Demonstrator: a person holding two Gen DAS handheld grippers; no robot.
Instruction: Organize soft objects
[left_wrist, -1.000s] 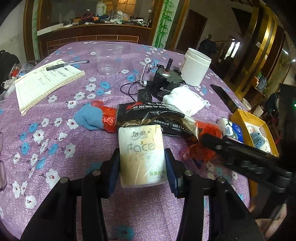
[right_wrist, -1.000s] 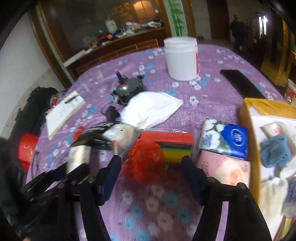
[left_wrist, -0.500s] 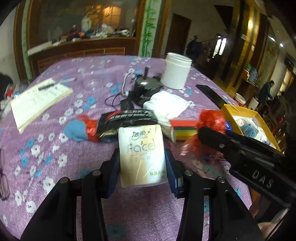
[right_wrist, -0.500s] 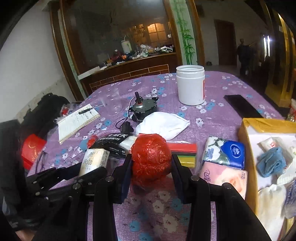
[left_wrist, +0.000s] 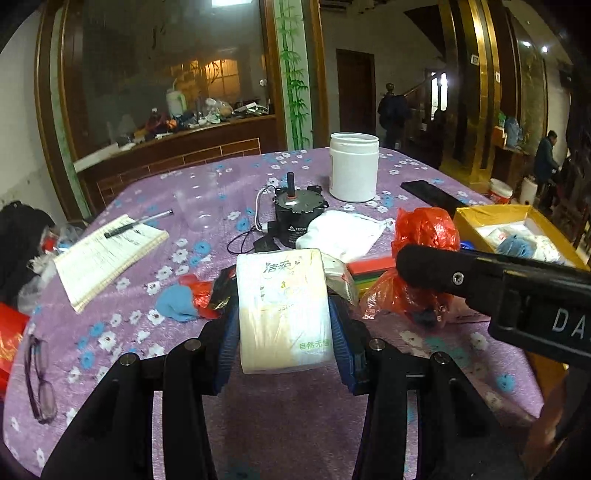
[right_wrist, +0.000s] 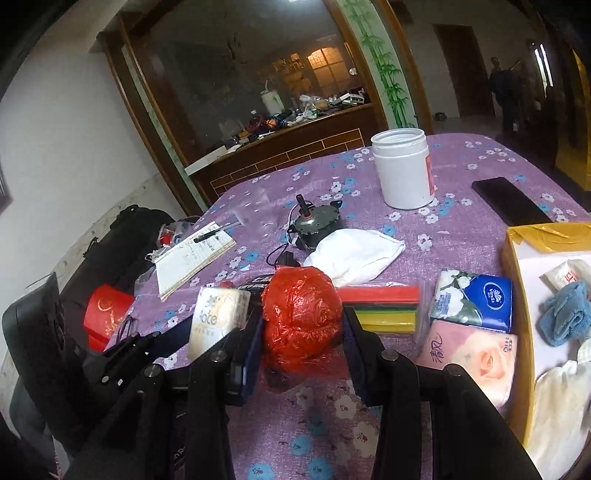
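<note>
Crinkled red plastic, a rounded bag (right_wrist: 302, 317), sits clenched in the right claw (right_wrist: 301, 332) at lower centre, pads pressing both its sides. The left claw (left_wrist: 282, 325) grips a soft pale tissue pack (left_wrist: 283, 310), glossy wrapper, half-parted jaws. Both are lifted off the purple flowered surface (left_wrist: 122, 317). At right, the yellow box (right_wrist: 517, 295) is cut off by the frame edge.

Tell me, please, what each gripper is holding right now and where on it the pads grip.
The left gripper holds the tissue pack by its long sides. The right gripper holds the crumpled red plastic bag across its middle.
</note>
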